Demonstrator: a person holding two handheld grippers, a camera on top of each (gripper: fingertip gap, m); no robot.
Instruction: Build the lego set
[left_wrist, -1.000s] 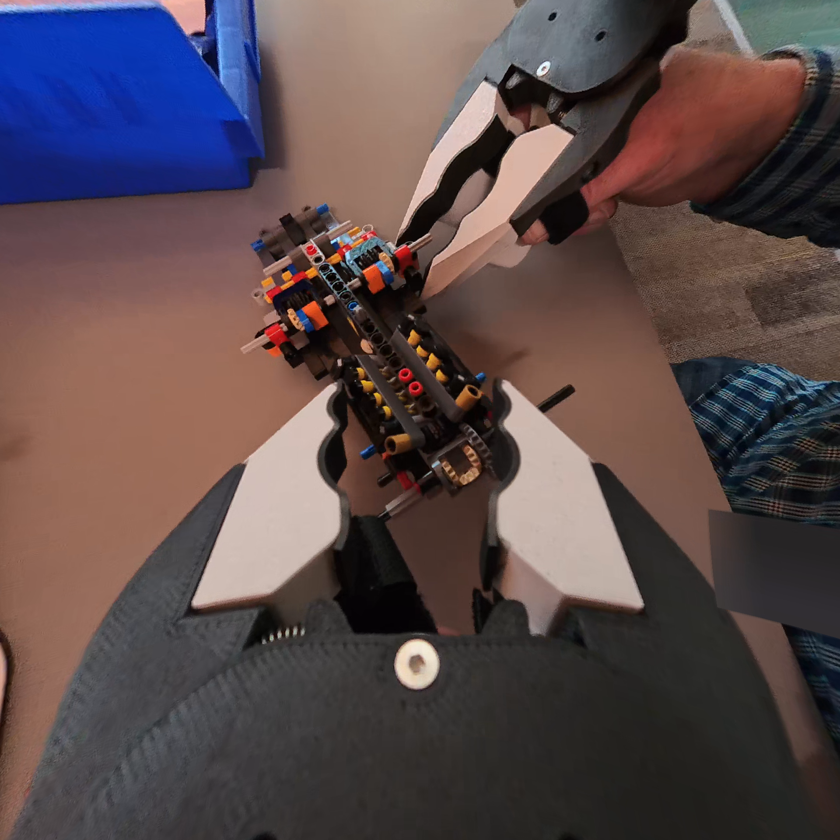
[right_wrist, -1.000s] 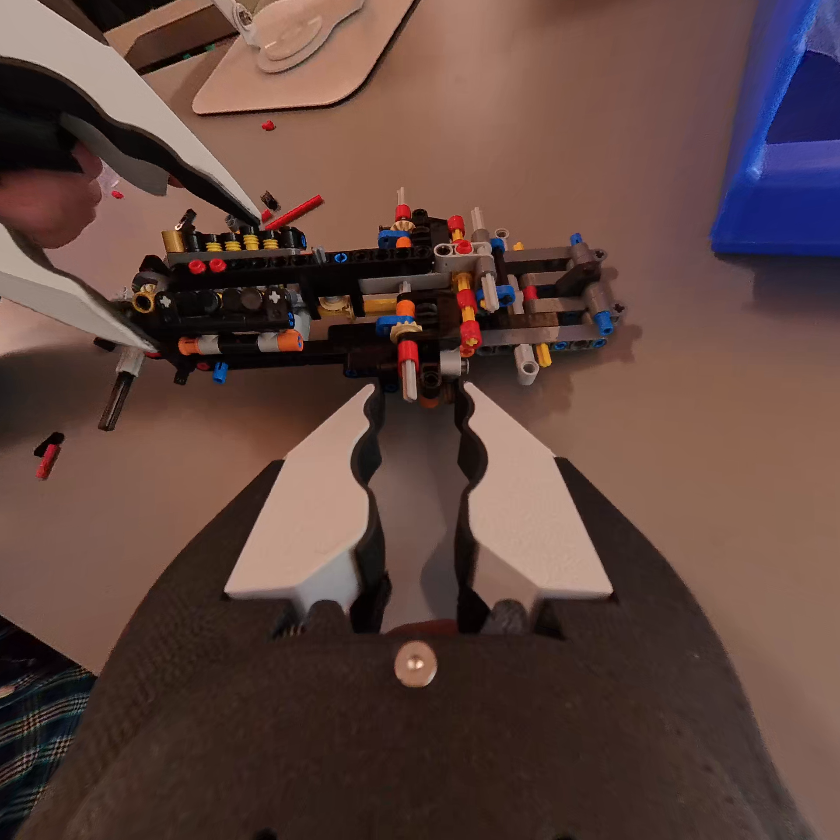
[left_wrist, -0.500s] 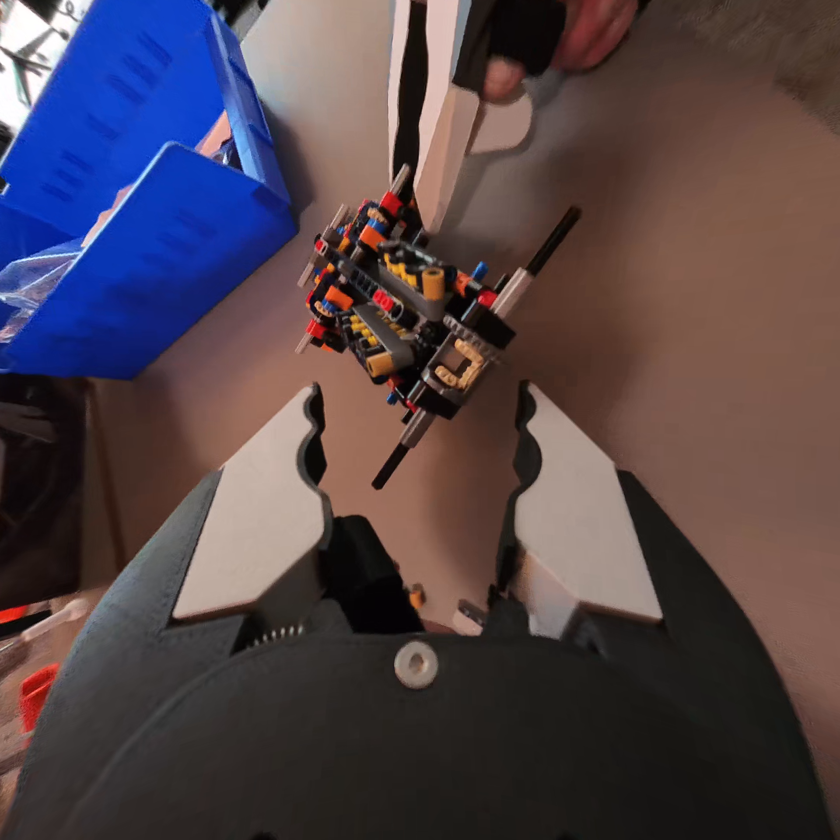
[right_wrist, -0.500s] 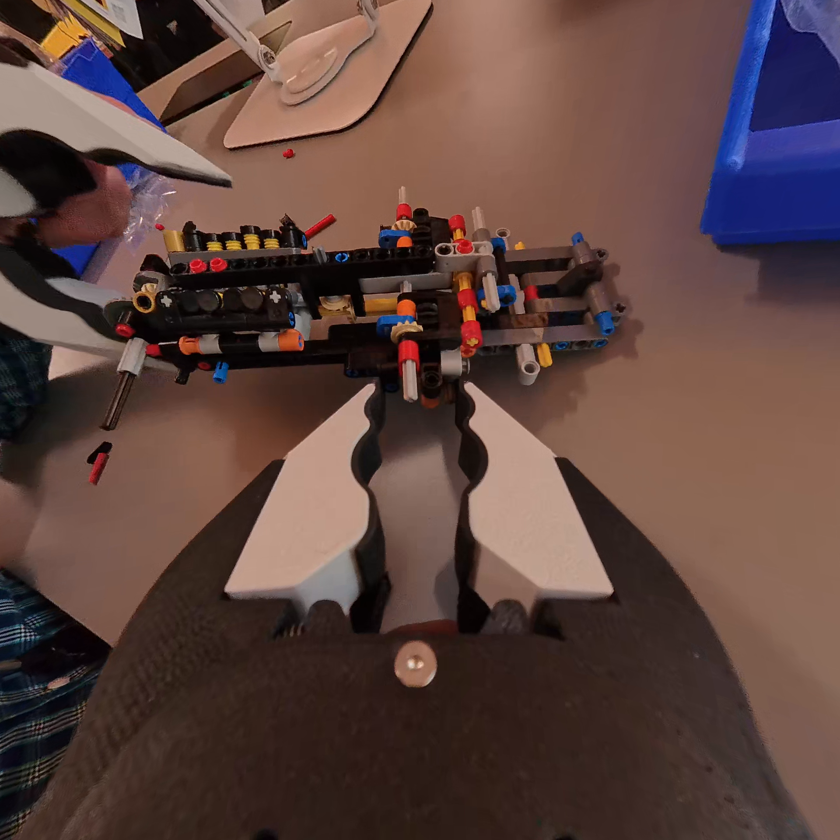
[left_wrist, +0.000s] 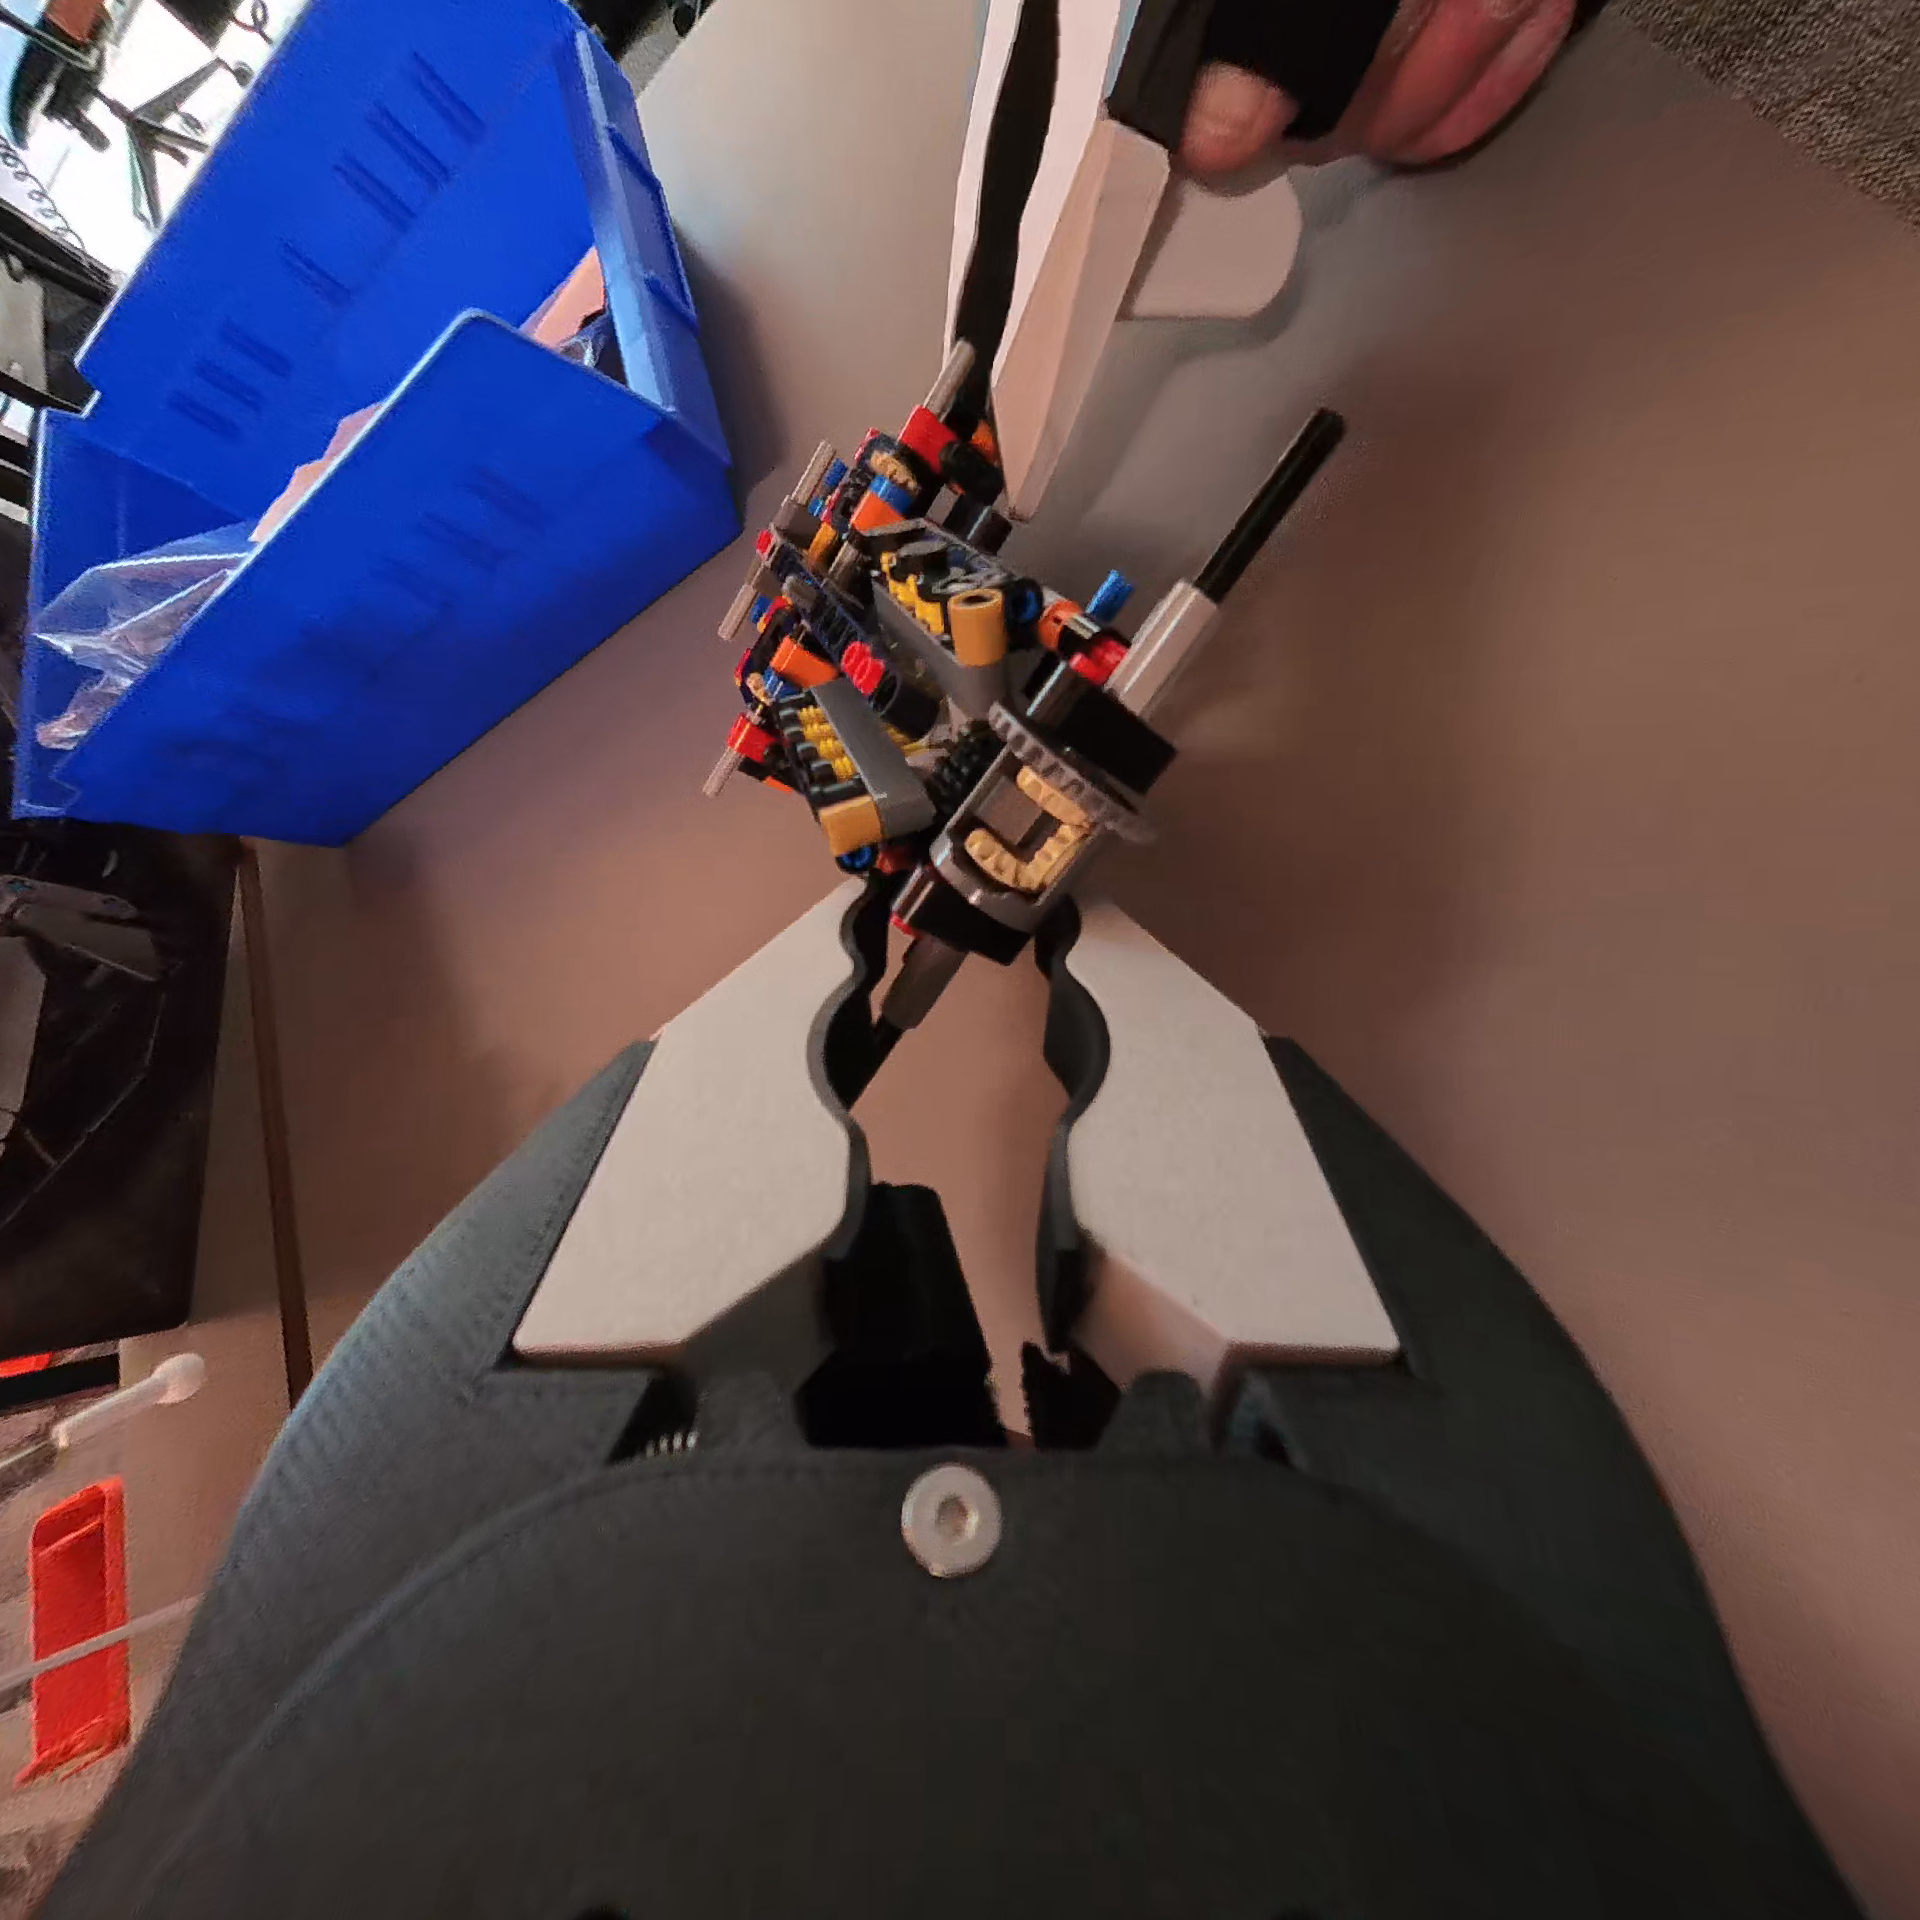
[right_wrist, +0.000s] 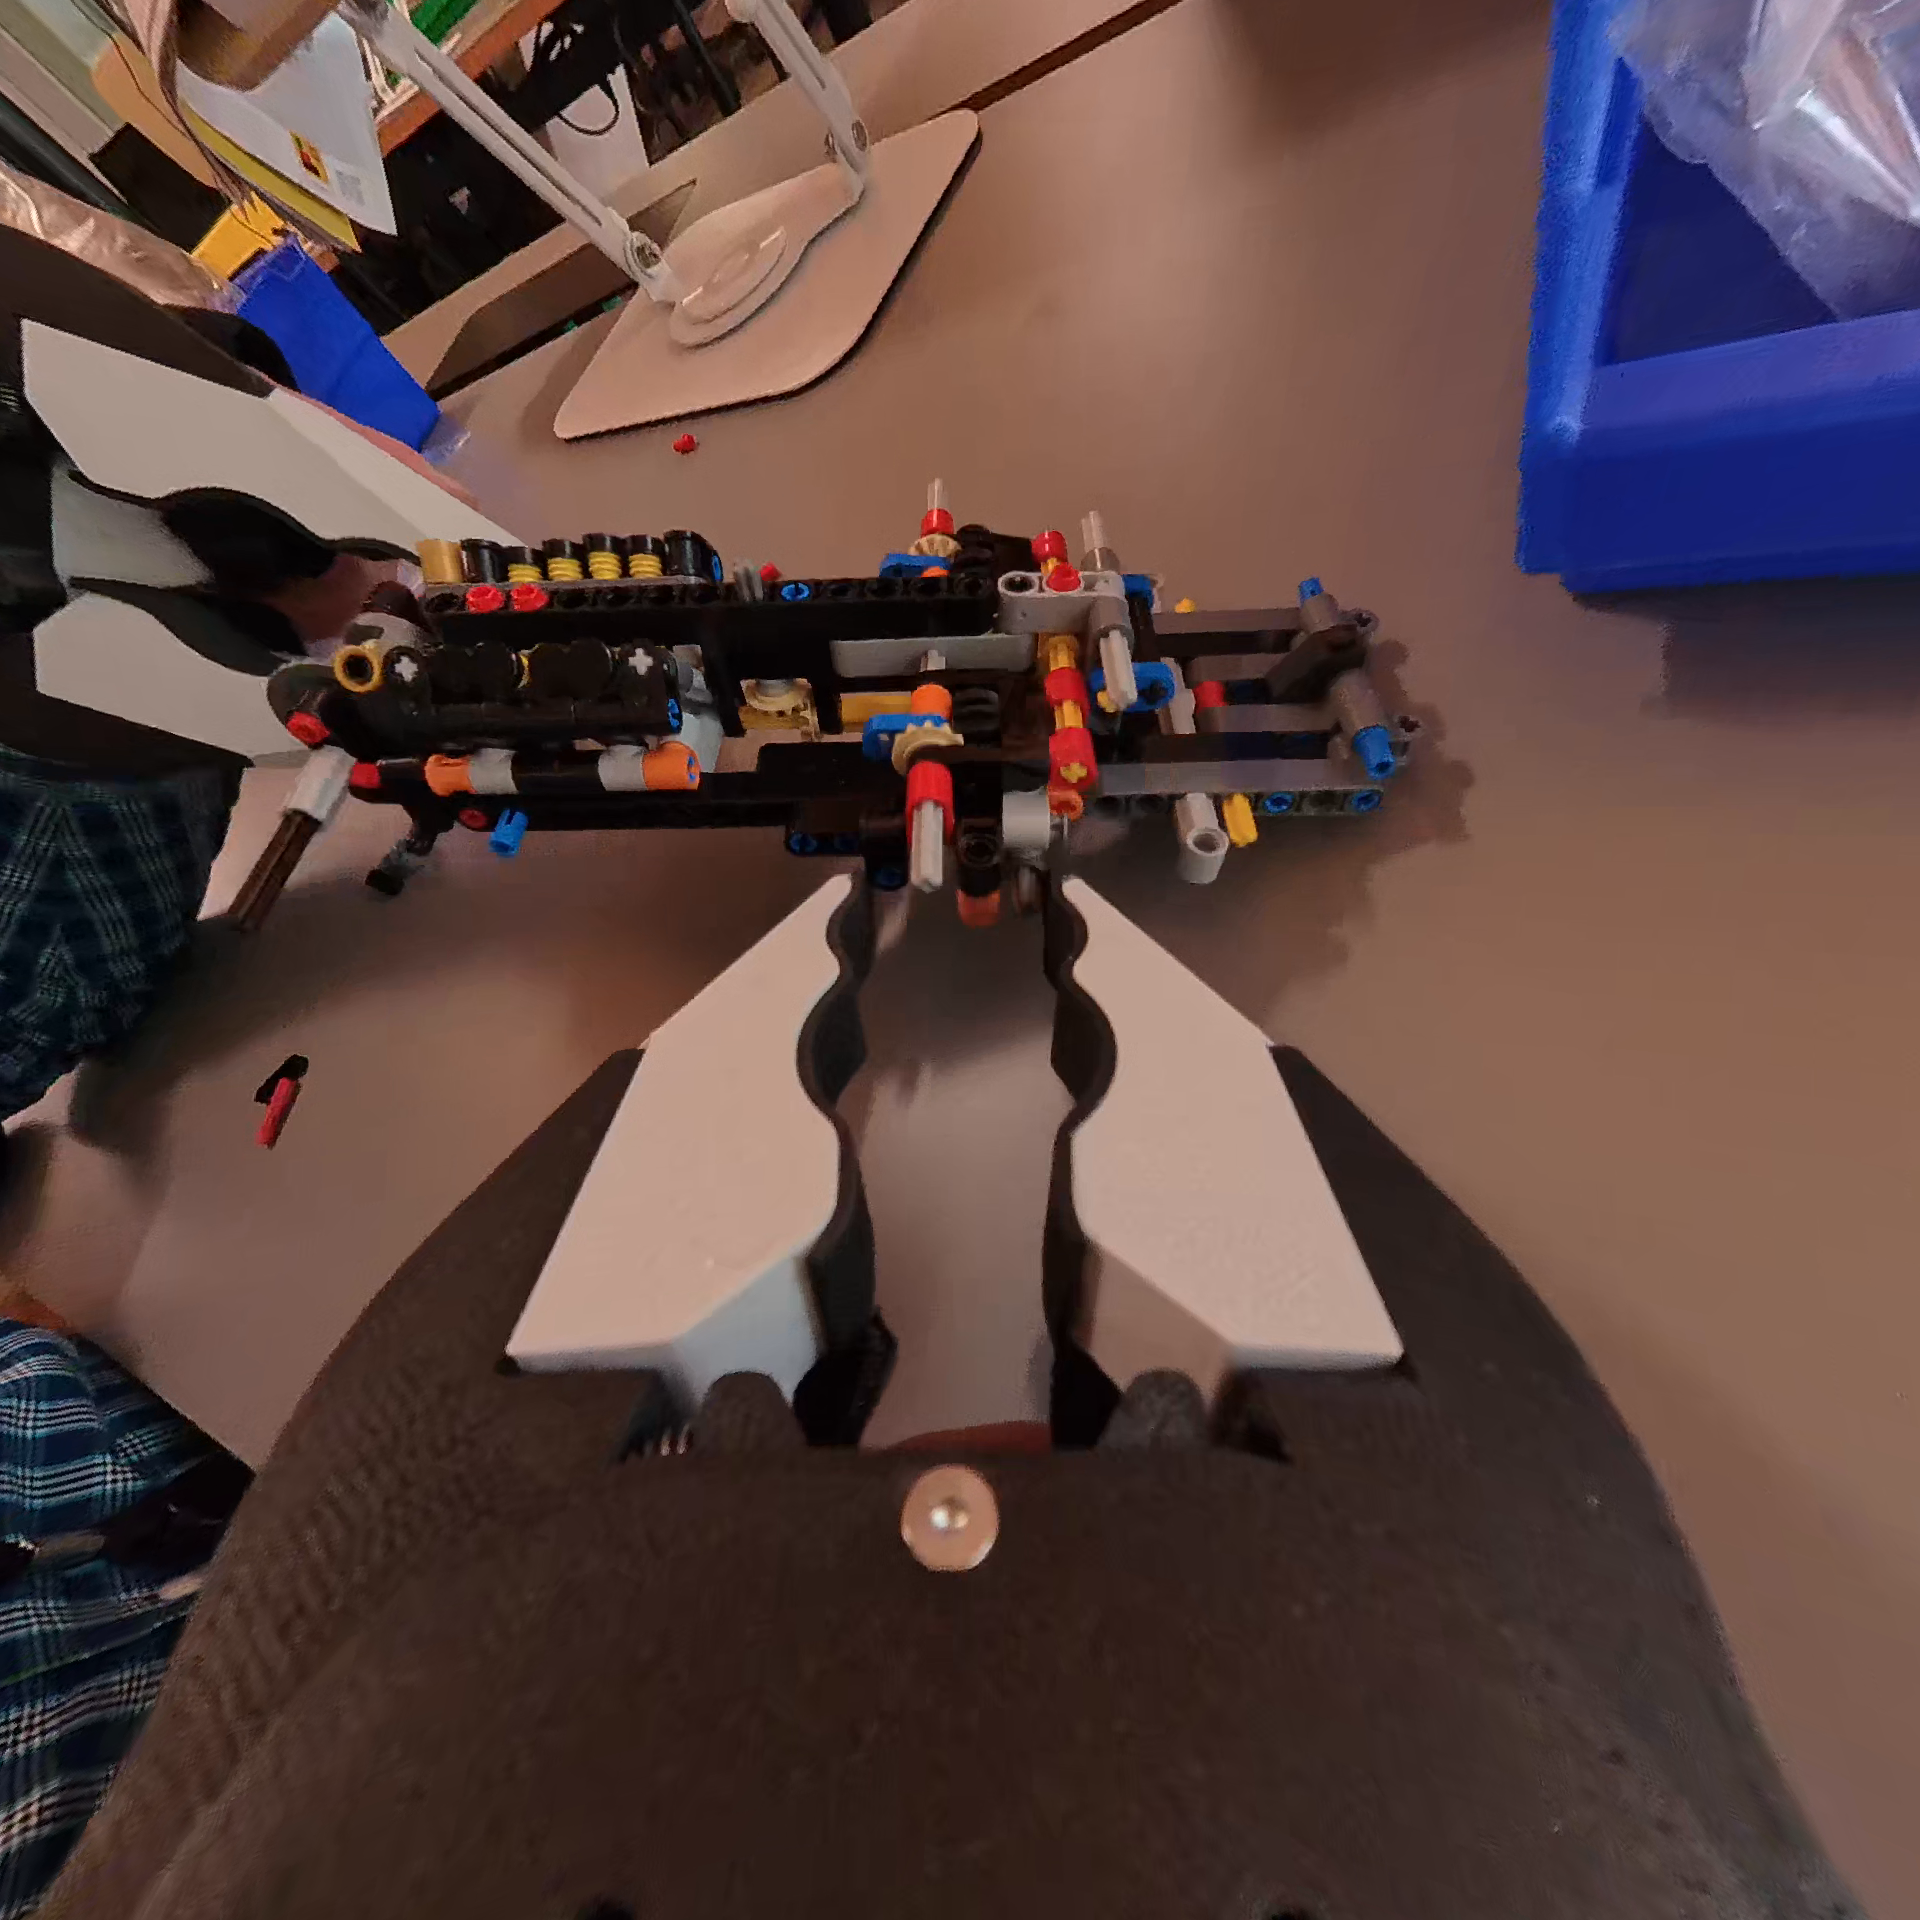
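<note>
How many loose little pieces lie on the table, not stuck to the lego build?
2. A tiny red piece lies behind the lego build, near the flat stand base; a red-and-black pin lies in front, toward its left. Others may be hidden.

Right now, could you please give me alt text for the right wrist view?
The right gripper grips the long lego chassis at its near edge, above a brown table. The left gripper holds its left end; a blue bin sits at upper right.
</note>
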